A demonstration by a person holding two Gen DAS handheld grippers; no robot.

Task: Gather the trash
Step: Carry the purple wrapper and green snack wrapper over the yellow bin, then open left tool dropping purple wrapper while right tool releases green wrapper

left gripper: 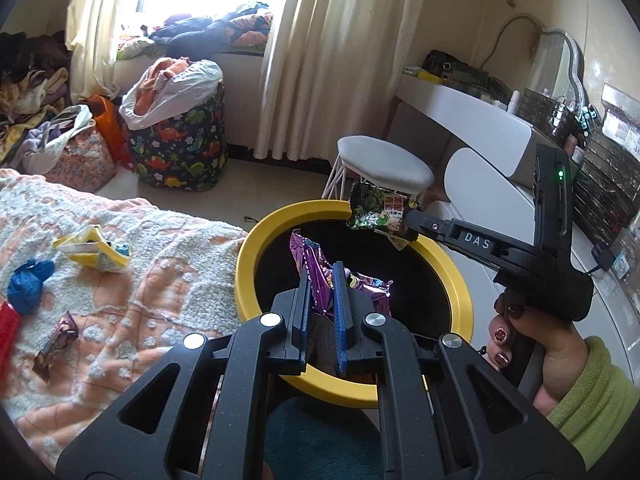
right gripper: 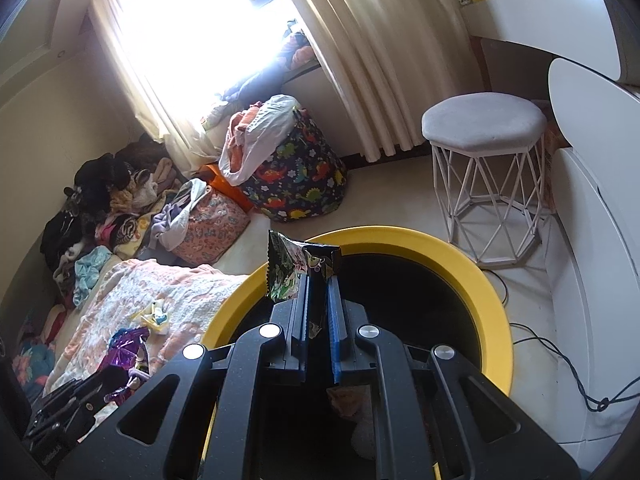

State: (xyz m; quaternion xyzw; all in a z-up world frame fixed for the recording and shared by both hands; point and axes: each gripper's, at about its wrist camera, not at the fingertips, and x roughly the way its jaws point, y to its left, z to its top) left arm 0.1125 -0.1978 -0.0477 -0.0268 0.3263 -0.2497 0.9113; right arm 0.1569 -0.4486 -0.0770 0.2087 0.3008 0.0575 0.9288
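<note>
My left gripper [left gripper: 322,270] is shut on a crumpled purple foil wrapper [left gripper: 360,288], held over the dark mouth of a yellow-rimmed bin [left gripper: 246,256]. My right gripper [right gripper: 319,276] is shut on a green snack packet [right gripper: 288,270] above the bin's near-left rim [right gripper: 472,256]. In the left wrist view the right gripper [left gripper: 410,220] holds the green packet [left gripper: 376,210] over the bin's far rim, with a hand in a green sleeve on its handle. More trash lies on the bed: a yellow wrapper [left gripper: 94,254], a blue wad [left gripper: 28,286], a brown wrapper [left gripper: 56,344].
The bin stands on the floor beside a bed with a peach blanket [left gripper: 132,312]. A white wire stool [right gripper: 486,176] and a white dressing table [left gripper: 476,120] stand behind the bin. A dinosaur-print hamper [left gripper: 180,140] and bags of clothes sit by the curtains. A cable [right gripper: 560,364] trails on the floor.
</note>
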